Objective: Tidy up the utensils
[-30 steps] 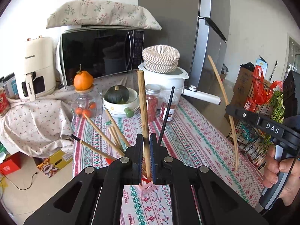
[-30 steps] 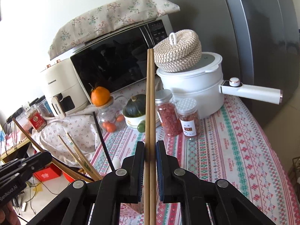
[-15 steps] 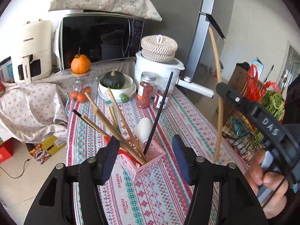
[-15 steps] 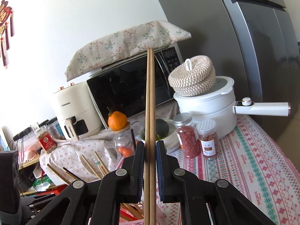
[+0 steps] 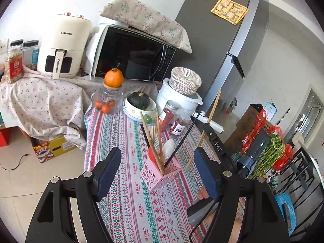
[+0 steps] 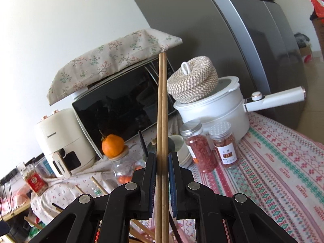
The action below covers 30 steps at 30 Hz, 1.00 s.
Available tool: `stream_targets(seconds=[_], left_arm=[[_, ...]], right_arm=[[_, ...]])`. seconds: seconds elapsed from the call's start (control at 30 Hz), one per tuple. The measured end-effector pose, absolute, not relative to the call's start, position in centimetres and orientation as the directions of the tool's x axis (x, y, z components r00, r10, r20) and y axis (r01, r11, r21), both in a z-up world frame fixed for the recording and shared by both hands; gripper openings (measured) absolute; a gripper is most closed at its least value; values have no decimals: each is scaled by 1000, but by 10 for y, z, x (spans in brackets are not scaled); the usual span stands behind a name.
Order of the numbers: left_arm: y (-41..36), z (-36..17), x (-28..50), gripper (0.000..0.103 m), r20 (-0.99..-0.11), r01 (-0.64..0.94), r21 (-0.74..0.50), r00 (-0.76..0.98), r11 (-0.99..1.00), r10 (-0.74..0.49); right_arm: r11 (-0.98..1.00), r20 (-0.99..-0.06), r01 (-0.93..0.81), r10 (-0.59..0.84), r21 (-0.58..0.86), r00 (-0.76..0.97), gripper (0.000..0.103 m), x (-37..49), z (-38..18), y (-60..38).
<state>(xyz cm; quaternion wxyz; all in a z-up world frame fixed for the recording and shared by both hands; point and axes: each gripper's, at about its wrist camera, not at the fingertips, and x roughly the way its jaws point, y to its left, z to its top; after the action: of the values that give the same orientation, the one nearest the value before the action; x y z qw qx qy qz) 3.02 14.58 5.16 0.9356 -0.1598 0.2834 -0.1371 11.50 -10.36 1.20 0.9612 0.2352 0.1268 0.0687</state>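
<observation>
- Several wooden chopsticks [image 5: 160,141], 1 black chopstick [image 5: 178,141] & a white spoon [image 5: 169,147] already stand in pink holder [image 5: 160,172] on counter [image 5: 125,202].
- Left gripper [image 5: 158,174]: jaws just opened wide, nothing between them.
- Right gripper [image 6: 162,168]: clamped on chopstick pair [image 6: 162,105], beside holder, not yet in.

A table under a striped, patterned cloth [image 5: 129,202] fills the lower middle of the left wrist view. Near its centre stands a pink perforated holder [image 5: 157,173]. Toward the far end, in the middle of the frame, sit a glass jar [image 5: 106,101] capped with an orange, a stack of white bowls [image 5: 139,111] with a dark squash, two small red-filled jars [image 5: 172,118] and a white pot [image 5: 178,99] with a long handle. At upper left, a floral cloth [image 5: 40,99] carries an air fryer [image 5: 64,46] and a microwave [image 5: 131,54].
</observation>
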Motion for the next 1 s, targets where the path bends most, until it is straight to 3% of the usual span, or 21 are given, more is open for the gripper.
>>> stream_targets(seconds=[0.27, 0.57, 0.7, 0.77, 1.0], left_arm=[[159, 36, 38, 78, -546, 128, -348, 777, 929, -312], [158, 18, 49, 78, -601, 103, -324, 745, 940, -289], [149, 14, 47, 78, -624, 96, -301, 733, 949, -272], [143, 11, 47, 86, -650, 92, -287, 712, 953, -265], [116, -3, 35, 100, -713, -10, -242, 680, 970, -171]], right_arm=[[930, -87, -28, 64, 367, 994, 10, 116, 0, -75], [941, -83, 10, 19, 339, 996, 13, 120, -35, -62], [926, -57, -37, 64, 377, 996, 38, 101, -23, -73], [913, -64, -55, 88, 403, 994, 45, 95, -11, -84], [923, -177, -39, 115, 383, 977, 75, 71, 25, -126]])
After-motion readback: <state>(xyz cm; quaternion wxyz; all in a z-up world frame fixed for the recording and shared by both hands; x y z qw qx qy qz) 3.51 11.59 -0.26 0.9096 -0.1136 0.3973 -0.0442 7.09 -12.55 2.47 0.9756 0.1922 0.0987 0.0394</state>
